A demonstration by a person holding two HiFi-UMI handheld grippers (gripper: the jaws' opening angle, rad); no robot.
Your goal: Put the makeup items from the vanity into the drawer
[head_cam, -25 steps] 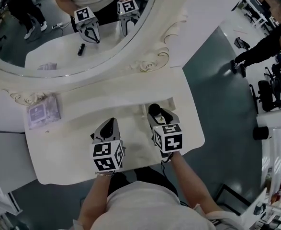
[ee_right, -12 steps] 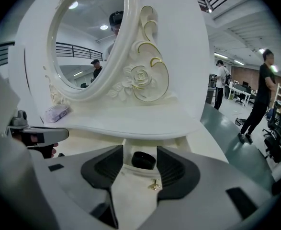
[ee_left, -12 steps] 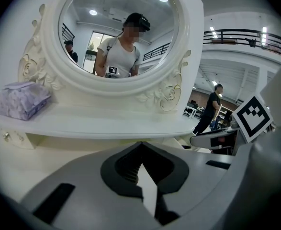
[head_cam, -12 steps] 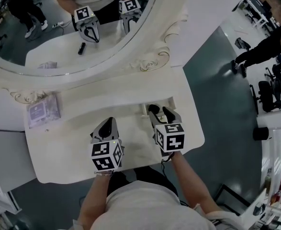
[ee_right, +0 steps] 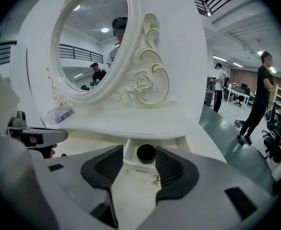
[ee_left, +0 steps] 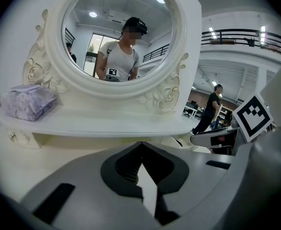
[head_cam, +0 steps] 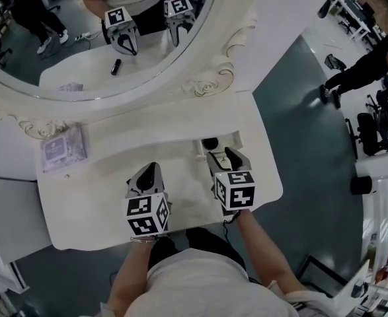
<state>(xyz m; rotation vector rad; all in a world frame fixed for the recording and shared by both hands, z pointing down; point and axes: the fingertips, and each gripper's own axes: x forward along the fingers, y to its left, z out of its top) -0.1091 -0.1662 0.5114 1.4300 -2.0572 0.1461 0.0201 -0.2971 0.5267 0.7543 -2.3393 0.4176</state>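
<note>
White lacquered vanity surface (head_cam: 88, 210) with a raised back shelf and one small drawer (head_cam: 199, 152), pulled open beneath the right end of that shelf. Black round makeup pot (head_cam: 210, 143), seen from the top, inside the drawer toward its back, clear of both claws. Tiny gold knob (ee_right: 157, 180) on the drawer front. Right claw (head_cam: 221, 154): jaws spread wide, nothing between them, poised just in front of the drawer, with the drawer opening and the pot framed in the gap. Left claw (head_cam: 152, 172): jaws pressed together, tips meeting, nothing gripped, held over bare surface to the left of the drawer and apart from it. Oval mirror (head_cam: 200, 84) in a carved cream frame with rose scrolls, above and behind the drawer, reflecting both marker cubes and the person's torso. Small dark stick (head_cam: 116, 67) visible only in that reflection, real place relative to the drawer not discernible. Lavender soft pack (head_cam: 63, 148), tissue-like, on the shelf far left of the drawer. Grey floor (head_cam: 299, 144) to the right of the drawer. Figure in dark clothes (head_cam: 362, 61) well beyond the drawer on that same side.
</note>
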